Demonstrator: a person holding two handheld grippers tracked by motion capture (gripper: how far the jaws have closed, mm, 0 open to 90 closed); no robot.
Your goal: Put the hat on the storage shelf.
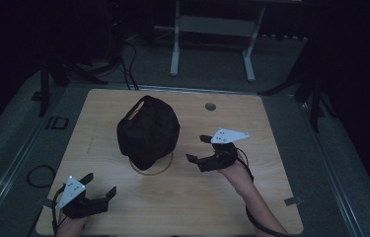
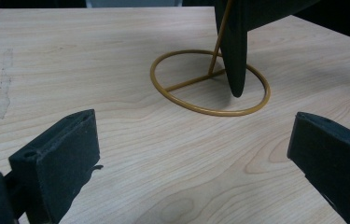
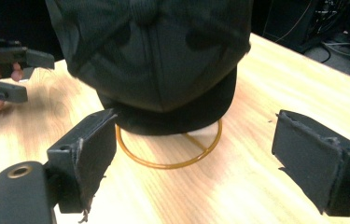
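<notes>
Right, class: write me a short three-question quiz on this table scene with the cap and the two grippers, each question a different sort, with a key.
1. True or false: the black cap lies flat on the table.
2. Which gripper is nearer the cap: A) left gripper B) right gripper?
3. Fill in: the gold wire stand has a ____-shaped base.

Key: 1 false, it sits on the stand; 2 B; 3 ring.
</notes>
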